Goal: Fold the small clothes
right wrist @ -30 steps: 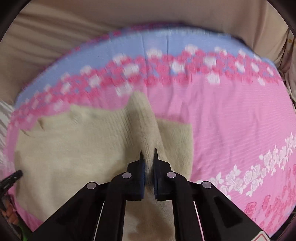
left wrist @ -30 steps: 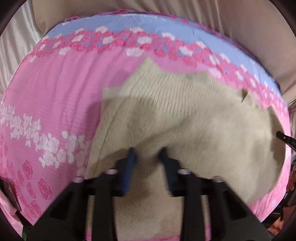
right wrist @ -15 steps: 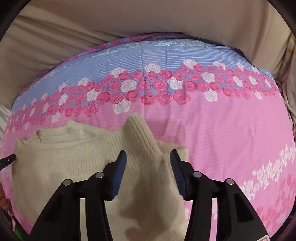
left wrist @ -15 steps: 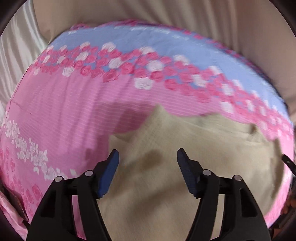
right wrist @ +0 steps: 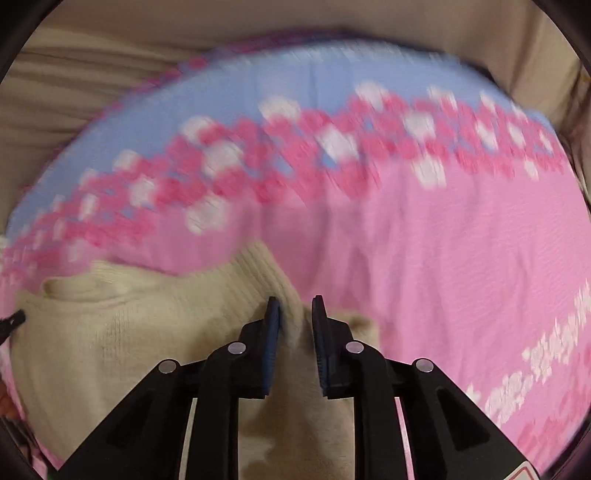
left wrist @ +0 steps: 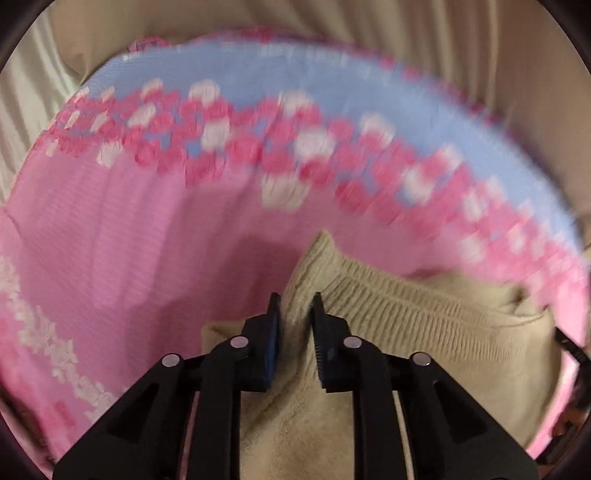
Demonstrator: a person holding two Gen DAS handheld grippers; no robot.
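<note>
A beige knit sweater (left wrist: 424, 332) lies on a pink floral bedsheet (left wrist: 129, 258). In the left wrist view my left gripper (left wrist: 295, 301) is shut on a raised fold at the sweater's left corner. In the right wrist view the same sweater (right wrist: 110, 350) spreads to the left, and my right gripper (right wrist: 295, 302) is shut on a raised fold at its right corner. The ribbed edge runs between the two pinched corners. Both views are blurred by motion.
The bedsheet (right wrist: 461, 277) has a blue band with pink and white roses (right wrist: 332, 140) along its far edge. Beige curtain fabric (left wrist: 369, 22) hangs behind the bed. The other gripper's tip shows at the sweater's far side (right wrist: 13, 319).
Half a second ago both grippers were open over the sweater. Now both have closed on folds of it and the views are blurred by movement.
</note>
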